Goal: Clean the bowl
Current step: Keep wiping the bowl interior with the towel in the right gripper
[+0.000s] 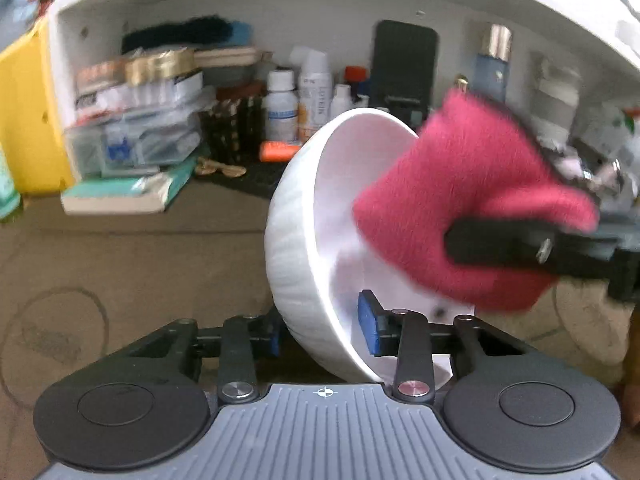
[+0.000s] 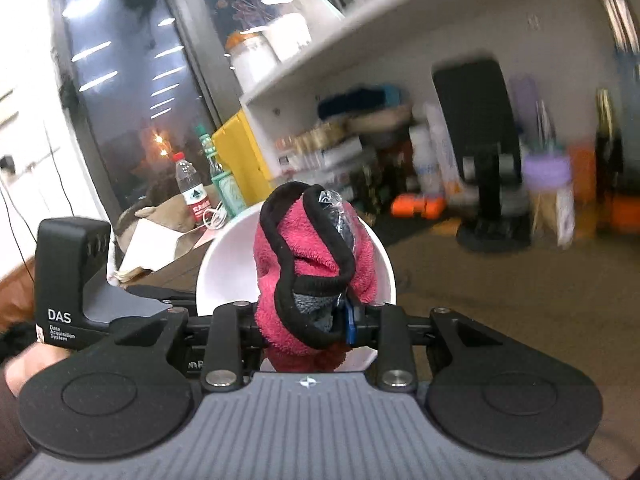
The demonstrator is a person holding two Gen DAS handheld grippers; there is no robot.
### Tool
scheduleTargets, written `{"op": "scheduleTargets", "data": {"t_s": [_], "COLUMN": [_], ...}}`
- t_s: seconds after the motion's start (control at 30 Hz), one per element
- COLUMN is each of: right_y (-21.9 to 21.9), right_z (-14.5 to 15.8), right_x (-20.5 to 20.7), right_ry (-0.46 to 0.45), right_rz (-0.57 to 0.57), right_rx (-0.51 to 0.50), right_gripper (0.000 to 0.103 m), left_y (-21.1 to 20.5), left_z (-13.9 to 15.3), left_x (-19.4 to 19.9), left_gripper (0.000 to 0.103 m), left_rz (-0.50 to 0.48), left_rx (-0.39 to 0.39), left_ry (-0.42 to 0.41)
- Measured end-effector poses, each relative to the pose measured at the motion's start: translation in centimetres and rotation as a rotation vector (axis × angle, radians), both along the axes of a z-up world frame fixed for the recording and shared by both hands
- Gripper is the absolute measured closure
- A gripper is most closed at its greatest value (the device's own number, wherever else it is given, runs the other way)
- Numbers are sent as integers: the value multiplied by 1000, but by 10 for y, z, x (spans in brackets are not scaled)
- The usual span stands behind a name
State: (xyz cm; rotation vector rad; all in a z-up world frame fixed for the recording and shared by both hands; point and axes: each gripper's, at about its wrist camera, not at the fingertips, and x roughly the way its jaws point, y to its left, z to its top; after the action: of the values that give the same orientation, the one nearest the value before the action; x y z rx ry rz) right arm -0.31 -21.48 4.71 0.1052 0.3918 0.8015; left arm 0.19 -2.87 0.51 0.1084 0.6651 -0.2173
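White bowl (image 1: pixel 304 240) is being clamped by its rim in the left claw (image 1: pixel 326 330), tilted; red cloth (image 2: pixel 308 264), pinched in the right claw (image 2: pixel 304 328), is best being pressed firmly around its inside.

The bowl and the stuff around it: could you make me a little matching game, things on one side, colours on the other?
Things:
1. bowl
2. cloth
3. cabinet side
4. pads on the fingers

Colours:
A. yellow
B. blue
C. white
D. pink-red

Pairs: 1-C, 2-D, 3-A, 4-B
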Motion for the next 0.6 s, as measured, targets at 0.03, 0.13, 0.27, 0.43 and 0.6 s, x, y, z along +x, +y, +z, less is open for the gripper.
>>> {"op": "scheduleTargets", "data": {"t_s": [0.03, 0.13, 0.27, 0.43, 0.6], "right_y": [2, 21, 71, 105, 106], "right_z": [5, 16, -4, -31, -26], "right_x": [-7, -37, -75, -59, -28], "right_ry": [-56, -302, -693, -821, -586], "right_rz": [-4, -10, 55, 88, 99], "right_rx": [-39, -260, -702, -998, -926], "right_gripper": [71, 71, 71, 71, 68], "left_y": [0, 4, 5, 1, 3], "left_z": [2, 10, 14, 10, 10], "left_x": [-2, -3, -2, -6, -6], "left_gripper": [71, 76, 76, 72, 70], "left_rz": [-18, -55, -86, -89, -83], "left_rx": [30, 88, 133, 161, 148], "left_ry": [-2, 24, 49, 34, 31]}}
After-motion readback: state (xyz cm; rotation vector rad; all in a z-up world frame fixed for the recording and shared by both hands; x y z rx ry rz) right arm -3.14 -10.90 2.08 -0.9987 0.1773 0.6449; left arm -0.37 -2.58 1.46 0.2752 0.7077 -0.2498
